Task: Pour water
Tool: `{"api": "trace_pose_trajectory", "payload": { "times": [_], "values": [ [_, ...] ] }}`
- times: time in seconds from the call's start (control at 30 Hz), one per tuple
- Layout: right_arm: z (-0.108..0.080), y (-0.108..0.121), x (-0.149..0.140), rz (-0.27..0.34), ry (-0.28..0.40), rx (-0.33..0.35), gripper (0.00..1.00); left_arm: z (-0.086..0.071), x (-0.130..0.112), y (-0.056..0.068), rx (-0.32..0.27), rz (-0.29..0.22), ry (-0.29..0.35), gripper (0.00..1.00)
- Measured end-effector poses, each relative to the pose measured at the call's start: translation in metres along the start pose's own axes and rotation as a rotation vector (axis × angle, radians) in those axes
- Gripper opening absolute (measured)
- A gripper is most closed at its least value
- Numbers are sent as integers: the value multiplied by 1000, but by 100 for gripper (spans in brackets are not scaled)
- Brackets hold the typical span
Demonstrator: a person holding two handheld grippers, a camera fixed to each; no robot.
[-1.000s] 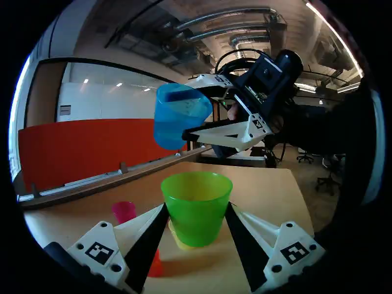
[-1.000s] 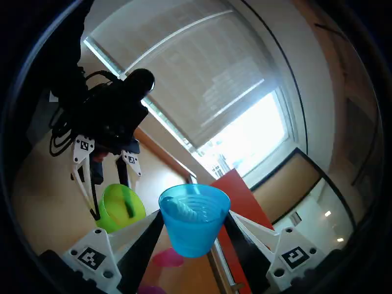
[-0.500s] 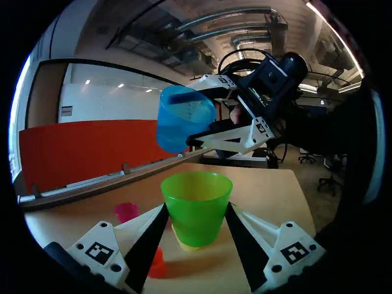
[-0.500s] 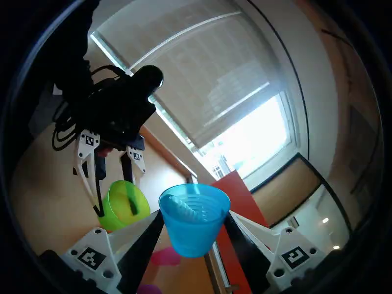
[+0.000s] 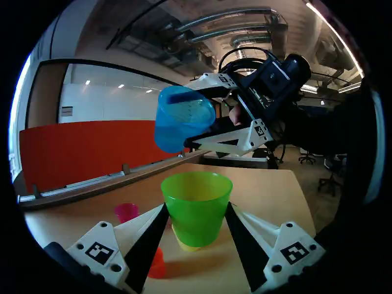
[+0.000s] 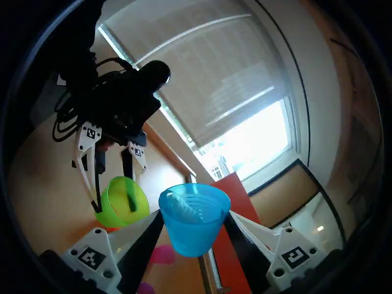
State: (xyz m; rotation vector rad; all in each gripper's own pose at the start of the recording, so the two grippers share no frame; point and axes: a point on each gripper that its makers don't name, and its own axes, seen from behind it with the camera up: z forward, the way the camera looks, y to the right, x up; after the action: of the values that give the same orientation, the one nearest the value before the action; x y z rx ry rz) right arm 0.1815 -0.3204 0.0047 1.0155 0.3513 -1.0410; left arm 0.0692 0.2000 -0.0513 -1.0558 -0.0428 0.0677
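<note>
- Fingers of the left gripper (image 5: 196,210) are pressing on both sides of a translucent green plastic cup (image 5: 197,223), spread just as wide as its body and clamping it below the rim
- In the left gripper view the green cup is standing upright between those fingers, over a light wooden tabletop (image 5: 274,196); a rounded yellow thing (image 5: 182,243) is showing just under its base, and whether the two are touching cannot be told
- The right gripper (image 5: 192,116), with a person's hand (image 5: 235,113) holding it, is hanging in the air above and beyond the green cup, its two white fingers closing on a translucent blue plastic cup (image 5: 181,122), one on each side
- The blue cup is tilting, its mouth facing up and toward the right of that view, well apart from the green cup's rim; whether water is sitting inside cannot be told
- In the right gripper view the blue cup is sitting snug between the near fingers, ribbed lines showing inside, while the green cup is lying lower left of it with its mouth toward the camera
- A small pink plastic cup (image 5: 126,211) is standing on the tabletop left of the green cup, and a red-orange cup (image 5: 157,264) is peeking out beside the left finger
- A red partition panel (image 5: 73,152) is running along the table's far edge
</note>
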Motion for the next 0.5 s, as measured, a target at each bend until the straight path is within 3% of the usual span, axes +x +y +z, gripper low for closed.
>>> {"api": "trace_pose_trajectory", "payload": {
  "times": [0.5],
  "values": [
    [2, 1, -3, -52, -18, 0, 88, 2, 0, 2, -2, 0, 5, 80]
  ]
}}
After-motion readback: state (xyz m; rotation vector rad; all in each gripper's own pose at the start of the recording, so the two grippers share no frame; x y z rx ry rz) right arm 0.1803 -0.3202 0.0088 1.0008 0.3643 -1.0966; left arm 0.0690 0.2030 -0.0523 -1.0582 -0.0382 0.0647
